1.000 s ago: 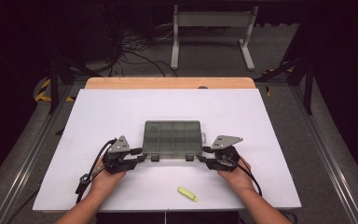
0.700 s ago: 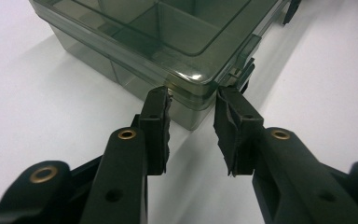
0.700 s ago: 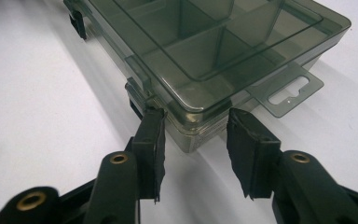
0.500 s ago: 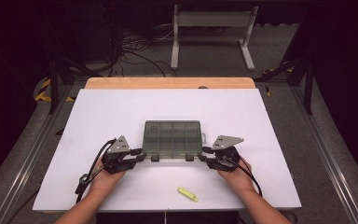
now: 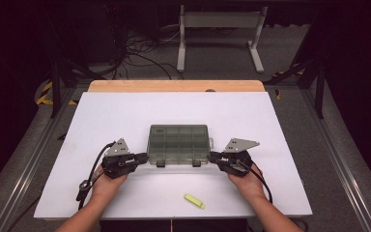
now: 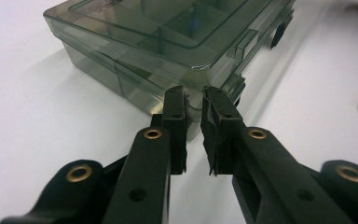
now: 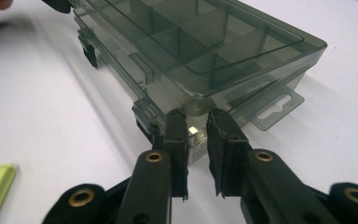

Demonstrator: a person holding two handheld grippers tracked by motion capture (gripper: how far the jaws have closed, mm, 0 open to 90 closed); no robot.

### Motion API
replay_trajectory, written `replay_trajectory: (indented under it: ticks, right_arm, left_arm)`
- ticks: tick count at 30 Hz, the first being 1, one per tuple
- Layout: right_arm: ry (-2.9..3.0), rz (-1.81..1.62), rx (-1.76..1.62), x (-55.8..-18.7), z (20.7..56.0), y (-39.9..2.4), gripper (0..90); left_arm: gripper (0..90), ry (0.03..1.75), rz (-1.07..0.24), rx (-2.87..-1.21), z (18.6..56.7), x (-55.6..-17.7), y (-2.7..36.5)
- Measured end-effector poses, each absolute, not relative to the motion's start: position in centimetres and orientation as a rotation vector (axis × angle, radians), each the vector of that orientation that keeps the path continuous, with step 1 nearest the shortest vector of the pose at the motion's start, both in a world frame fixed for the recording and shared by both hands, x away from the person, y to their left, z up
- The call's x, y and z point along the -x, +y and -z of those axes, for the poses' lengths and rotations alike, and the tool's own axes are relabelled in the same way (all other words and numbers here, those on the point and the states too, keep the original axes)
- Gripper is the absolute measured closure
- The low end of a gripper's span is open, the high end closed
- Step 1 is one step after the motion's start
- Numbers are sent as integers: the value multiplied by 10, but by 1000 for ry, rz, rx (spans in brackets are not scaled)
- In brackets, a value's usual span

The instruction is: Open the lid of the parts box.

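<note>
Though lidded, organiser box (image 5: 179,144) shows empty compartments.

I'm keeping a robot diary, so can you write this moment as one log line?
left gripper: jaws just closing at near-left corner of lidded compartment box | right gripper: jaws just closing at near-right corner | yellow-green piece: untouched on table

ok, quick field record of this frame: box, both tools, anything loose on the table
box: smoky translucent plastic compartment box, lid closed, on the white table
left tool: at the box's near-left corner, jaws just closing to a narrow gap; whether they pinch the corner is unclear
right tool: at the near-right corner, same, jaws just closing
loose item: small yellow-green block, near edge, apart from the box
</note>
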State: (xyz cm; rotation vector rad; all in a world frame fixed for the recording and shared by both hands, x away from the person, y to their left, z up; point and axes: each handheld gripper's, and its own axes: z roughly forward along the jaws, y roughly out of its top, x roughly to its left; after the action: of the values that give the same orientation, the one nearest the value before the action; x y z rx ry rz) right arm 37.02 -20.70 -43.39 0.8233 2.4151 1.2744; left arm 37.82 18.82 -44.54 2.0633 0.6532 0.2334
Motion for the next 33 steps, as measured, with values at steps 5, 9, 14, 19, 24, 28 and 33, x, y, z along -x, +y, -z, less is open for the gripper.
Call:
replay_trajectory:
  ticks: [5,9,14,19,24,28,33]
  right_arm:
    - [2397,-1312,-826,-369,432,-209,818]
    - [2355,-1322,-813,-366,429,-208,858]
    - [2327,-1347,-830,-365,428,-208,895]
    - [2316,-1386,-844,-366,429,-210,900]
    - [2307,-1397,-839,-365,430,-210,899]
    - [2308,-1398,-839,-366,430,-210,899]
    - [2312,-1395,-841,-366,430,-210,897]
  left_arm:
    - [858,649,-205,-2023,444,-378,190]
    - [878,644,-181,-1995,444,-378,190]
    - [879,632,-165,-1971,444,-379,190]
    - [879,639,-150,-1946,444,-380,190]
    - [878,636,-136,-1931,444,-380,190]
    - [878,627,-143,-1932,444,-379,189]
    - [878,624,-146,-1932,444,-379,190]
